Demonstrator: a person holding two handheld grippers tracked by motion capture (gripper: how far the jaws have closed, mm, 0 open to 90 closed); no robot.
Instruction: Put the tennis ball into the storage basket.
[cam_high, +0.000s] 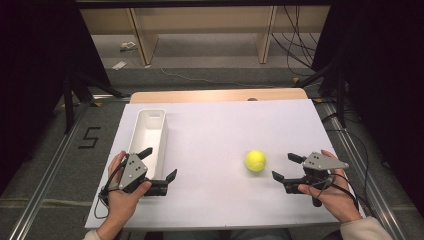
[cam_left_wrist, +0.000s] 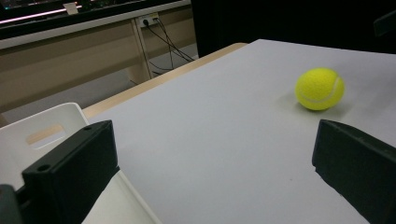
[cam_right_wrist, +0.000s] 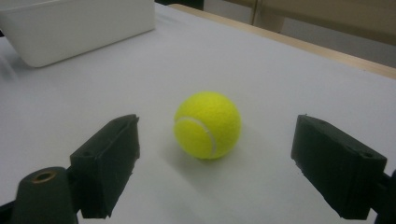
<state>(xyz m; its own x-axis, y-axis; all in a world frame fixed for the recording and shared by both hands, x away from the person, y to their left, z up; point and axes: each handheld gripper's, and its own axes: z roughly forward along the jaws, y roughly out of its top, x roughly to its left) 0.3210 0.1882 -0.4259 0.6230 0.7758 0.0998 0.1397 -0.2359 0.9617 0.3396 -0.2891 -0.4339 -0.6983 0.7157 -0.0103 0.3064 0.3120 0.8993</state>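
A yellow tennis ball (cam_high: 255, 160) rests on the white table cover, right of centre. My right gripper (cam_high: 286, 167) is open just to the ball's right, jaws pointing at it; in the right gripper view the ball (cam_right_wrist: 208, 124) lies ahead between the spread jaws, untouched. A long white bin (cam_high: 149, 136) stands at the left. My left gripper (cam_high: 159, 163) is open at the bin's near end, one jaw over the bin's rim. The left gripper view has the ball (cam_left_wrist: 320, 88) far off to the right and the bin (cam_left_wrist: 51, 126) at the lower left.
The white cover (cam_high: 220, 130) spans most of the table, with a strip of bare wood (cam_high: 220, 95) along the far edge. Beyond are wooden table legs and cables on the floor. Metal rails run beside the table on both sides.
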